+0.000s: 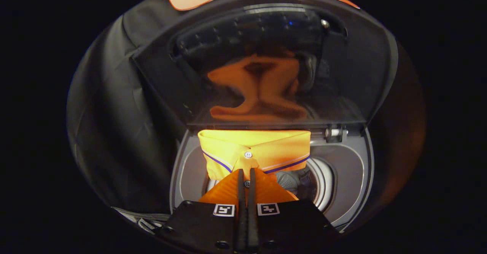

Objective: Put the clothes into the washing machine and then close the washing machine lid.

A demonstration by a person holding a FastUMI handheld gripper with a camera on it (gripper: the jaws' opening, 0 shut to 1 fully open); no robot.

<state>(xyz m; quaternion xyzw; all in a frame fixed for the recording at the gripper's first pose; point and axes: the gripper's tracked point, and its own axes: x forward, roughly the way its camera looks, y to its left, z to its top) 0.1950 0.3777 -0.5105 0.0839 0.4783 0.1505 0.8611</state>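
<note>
Claw (246, 178): fingers drawn close together, pinching the front of an orange shirt (255, 153) near its button placket. Both fingers press on the fabric; the grip looks firm, though it takes in only a narrow fold.

Shirt: hangs just ahead of the fingertips, collar uppermost, a white button and a blue stripe visible. It is held over the round opening of the washing machine (348, 178); the pale metal drum (321, 187) shows below and beside it. Shirt is not yet inside.

Lid (266, 63): raised, standing up behind the opening on its hinge, with the shirt mirrored in its dark glass.

Step in hand, by my reading: carrying the shirt in, first half of the task.

Next move calls for lowering the shirt well into the drum, then parting the fingers so no cloth drapes over the rim. Lid closing comes after.
</note>
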